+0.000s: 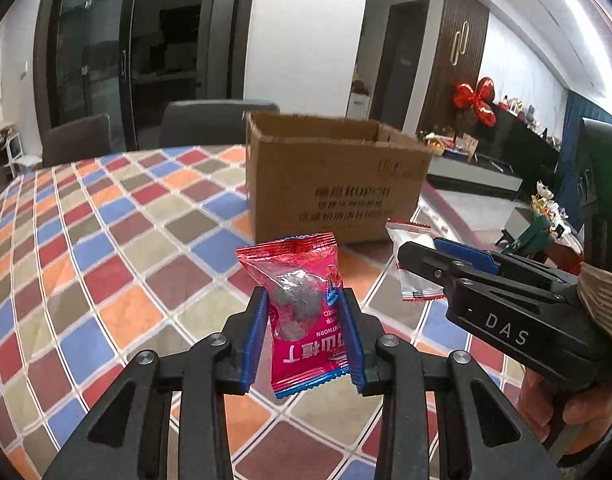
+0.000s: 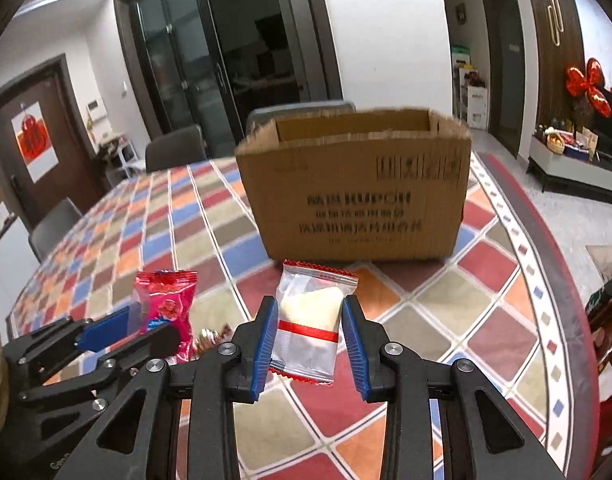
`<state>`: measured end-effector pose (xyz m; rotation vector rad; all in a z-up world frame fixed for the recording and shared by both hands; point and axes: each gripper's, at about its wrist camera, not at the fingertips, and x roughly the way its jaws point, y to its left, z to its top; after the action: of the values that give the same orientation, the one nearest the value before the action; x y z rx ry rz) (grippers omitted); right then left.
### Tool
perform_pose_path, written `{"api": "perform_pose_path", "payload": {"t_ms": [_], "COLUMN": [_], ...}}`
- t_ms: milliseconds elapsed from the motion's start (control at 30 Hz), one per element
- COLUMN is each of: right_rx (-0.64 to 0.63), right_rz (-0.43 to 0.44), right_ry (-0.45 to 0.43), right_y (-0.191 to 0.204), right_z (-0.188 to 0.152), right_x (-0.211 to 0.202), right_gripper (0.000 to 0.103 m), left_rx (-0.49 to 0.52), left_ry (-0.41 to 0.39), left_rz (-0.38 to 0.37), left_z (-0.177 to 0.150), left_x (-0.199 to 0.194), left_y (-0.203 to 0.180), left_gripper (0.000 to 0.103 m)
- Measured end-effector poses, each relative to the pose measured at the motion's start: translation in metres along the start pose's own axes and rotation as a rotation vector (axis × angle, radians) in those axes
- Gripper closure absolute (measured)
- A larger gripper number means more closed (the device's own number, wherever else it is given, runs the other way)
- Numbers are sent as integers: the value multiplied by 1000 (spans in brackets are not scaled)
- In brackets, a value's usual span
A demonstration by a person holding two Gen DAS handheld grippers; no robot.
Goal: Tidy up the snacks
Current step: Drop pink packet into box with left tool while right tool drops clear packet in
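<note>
Your left gripper (image 1: 306,320) pinches the red snack (image 1: 301,312). Your right gripper (image 2: 310,336) pinches the clear snack (image 2: 310,328). Both hang above the table (image 1: 105,240), near the box (image 1: 334,180) beyond. Shiny wrappers could slip out. The box wall is tall, so you might bump it.

Both wrist views face the cardboard box (image 1: 338,176) closely, looking downward.

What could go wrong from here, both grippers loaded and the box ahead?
1. The left gripper pinches the red snack packet by its slippery sides; it could slide out.
2. The right gripper holds the white snack packet the same way.
3. The grippers sit close together; they may bump at the cardboard box opening.
</note>
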<state>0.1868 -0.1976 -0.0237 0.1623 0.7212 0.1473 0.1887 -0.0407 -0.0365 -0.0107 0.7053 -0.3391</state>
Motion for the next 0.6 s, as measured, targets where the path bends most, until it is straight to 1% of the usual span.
{"api": "perform_pose_path", "payload": {"t_ms": [167, 300, 600], "right_rx": [8, 15, 3], "right_rz": [-1, 1, -3], "right_ry": [-43, -70, -129], "right_y": [-3, -7, -14], "right_z": [17, 33, 74], "right_x": [-10, -15, -19], "right_gripper": [69, 69, 69], "left_rx": [32, 39, 90], "left_ry": [-56, -84, -143], "left_rz": [8, -3, 3], "left_z": [20, 42, 88], "left_x": [-8, -10, -11], "left_y": [-6, -7, -11], "left_gripper": [68, 68, 68]}}
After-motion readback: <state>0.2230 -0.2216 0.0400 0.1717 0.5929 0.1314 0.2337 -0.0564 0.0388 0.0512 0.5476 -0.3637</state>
